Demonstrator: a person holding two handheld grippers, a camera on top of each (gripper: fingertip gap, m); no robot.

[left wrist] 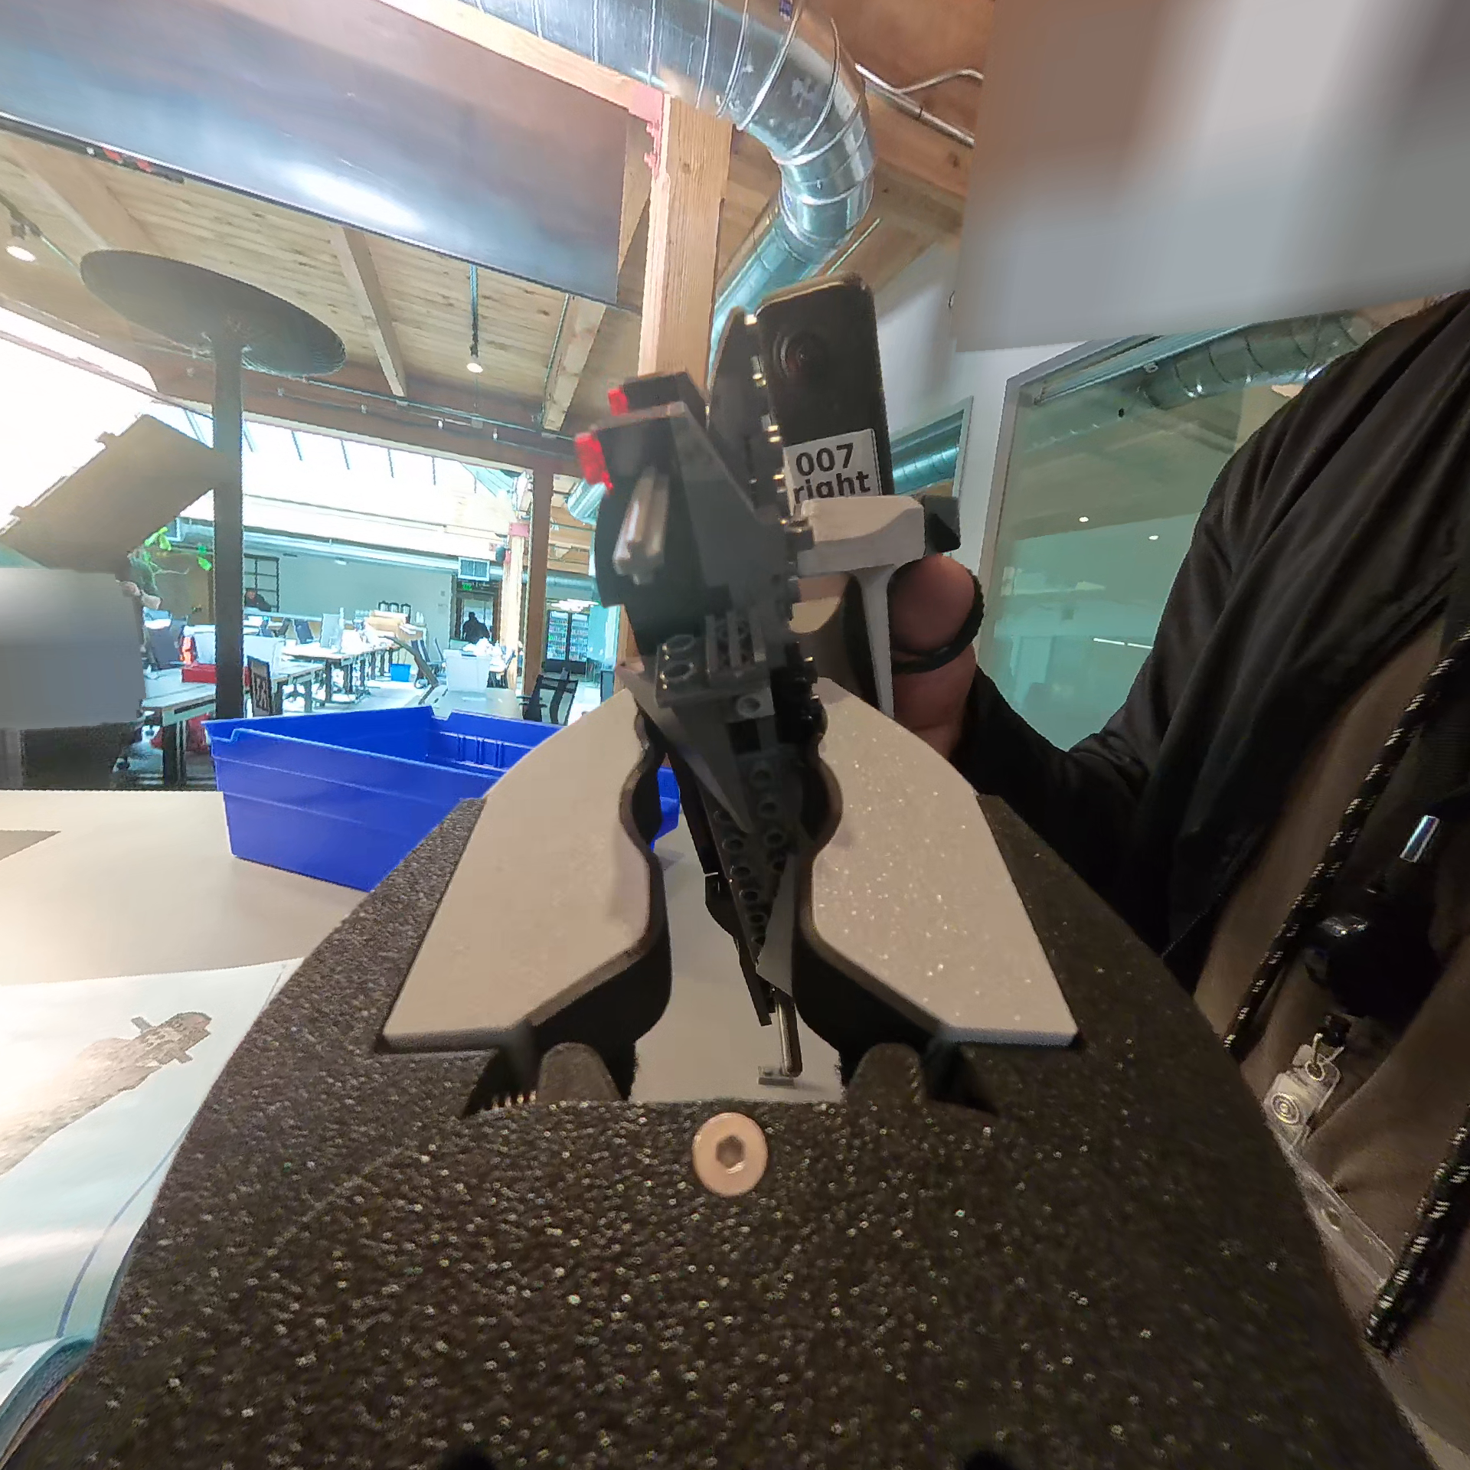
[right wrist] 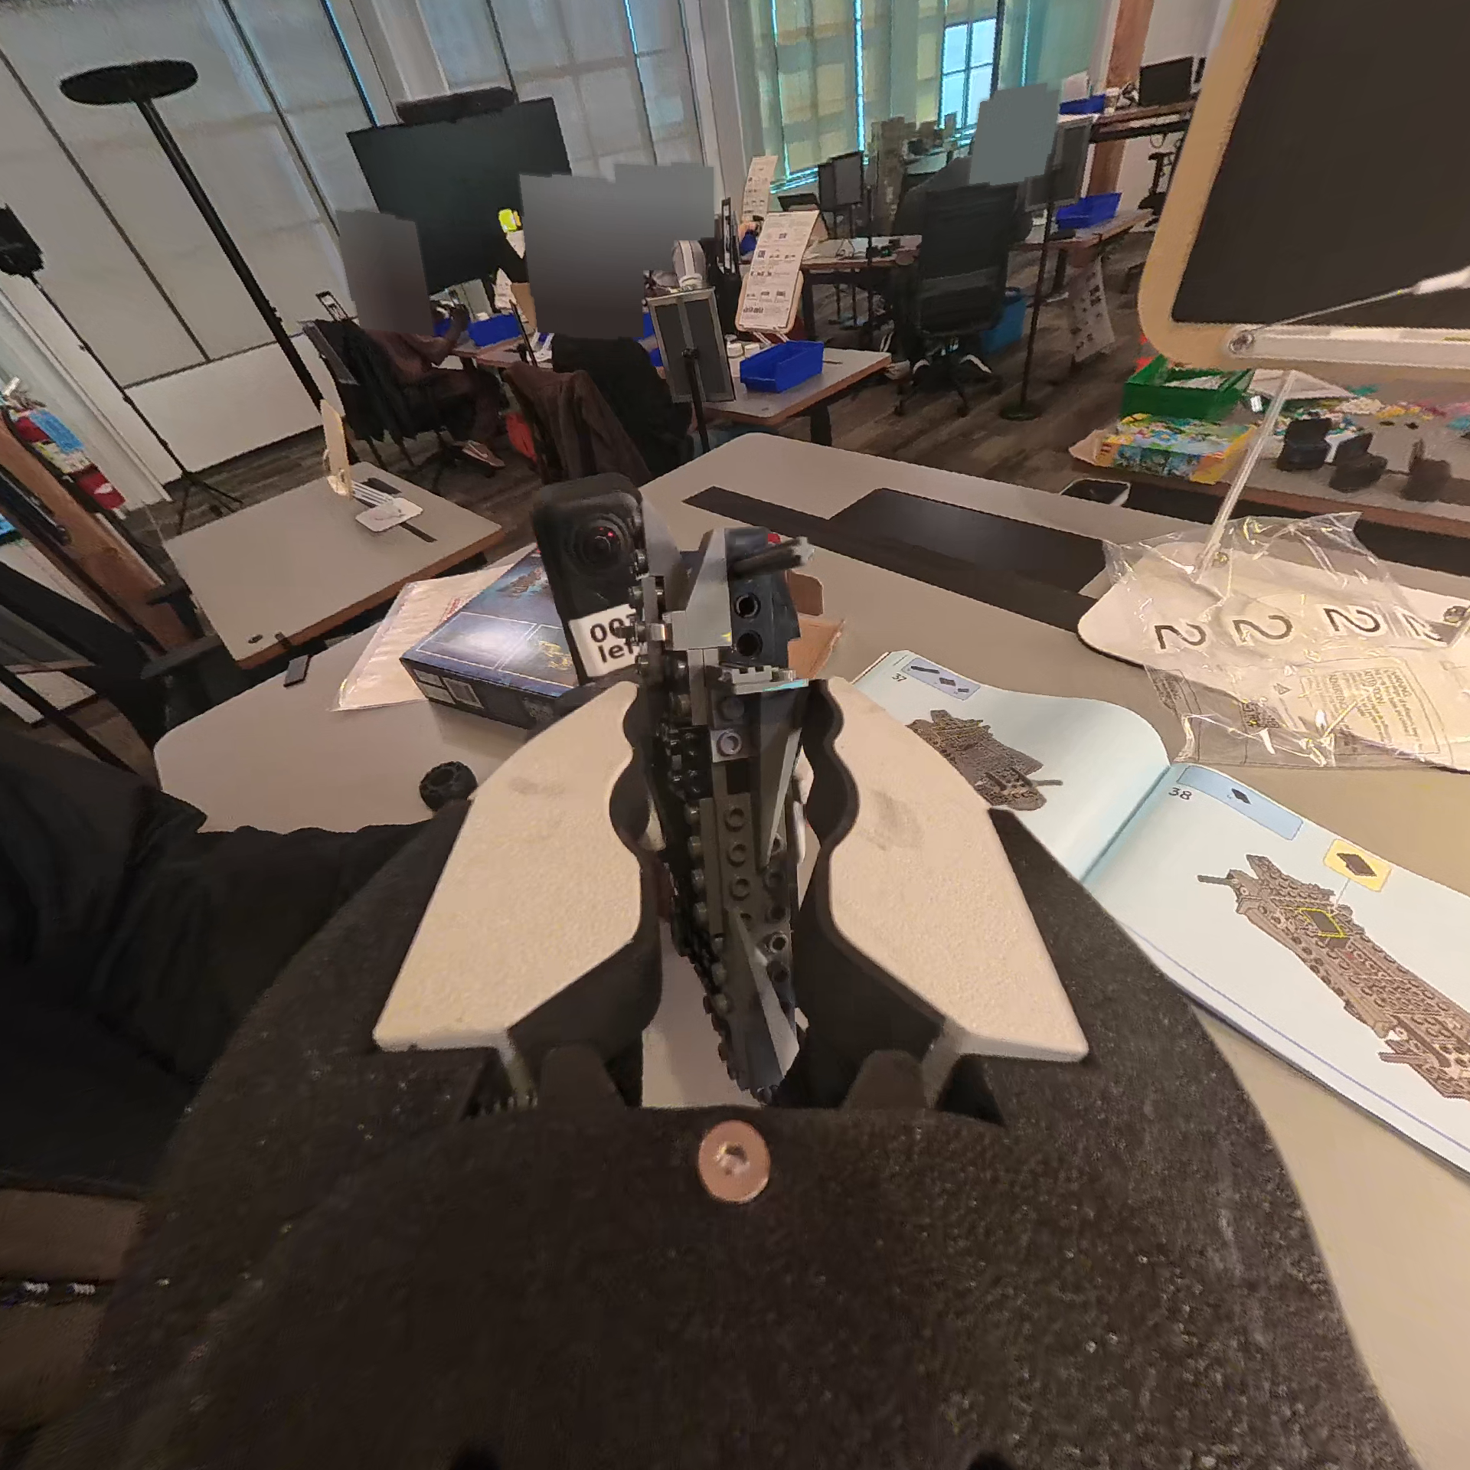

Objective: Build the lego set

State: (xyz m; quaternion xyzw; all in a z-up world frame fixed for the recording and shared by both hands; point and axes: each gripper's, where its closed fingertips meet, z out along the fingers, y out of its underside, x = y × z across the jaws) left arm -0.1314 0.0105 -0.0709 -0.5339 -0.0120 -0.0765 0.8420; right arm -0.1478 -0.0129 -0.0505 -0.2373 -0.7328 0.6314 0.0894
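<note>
A long grey brick model (left wrist: 700, 541) with small red parts at its top stands on end between the two hand-held grippers, which face each other. In the left wrist view my left gripper (left wrist: 728, 716) is shut on the model's lower length. The right gripper's camera body (left wrist: 827, 398) and the hand holding it (left wrist: 931, 636) show just behind the model. In the right wrist view my right gripper (right wrist: 728, 708) is shut on the same model (right wrist: 732, 835). The left gripper's camera body (right wrist: 593, 557) sits right behind it. The model is held above the grey table (right wrist: 318, 756).
An open instruction booklet (right wrist: 1193, 875) lies to the right, also low left in the left wrist view (left wrist: 95, 1074). Clear plastic bags (right wrist: 1312, 676), a dark blue box (right wrist: 485, 660) and a small black wheel (right wrist: 449, 783) lie on the table. A blue bin (left wrist: 334, 795) stands behind. A person's torso (left wrist: 1312, 716) is close.
</note>
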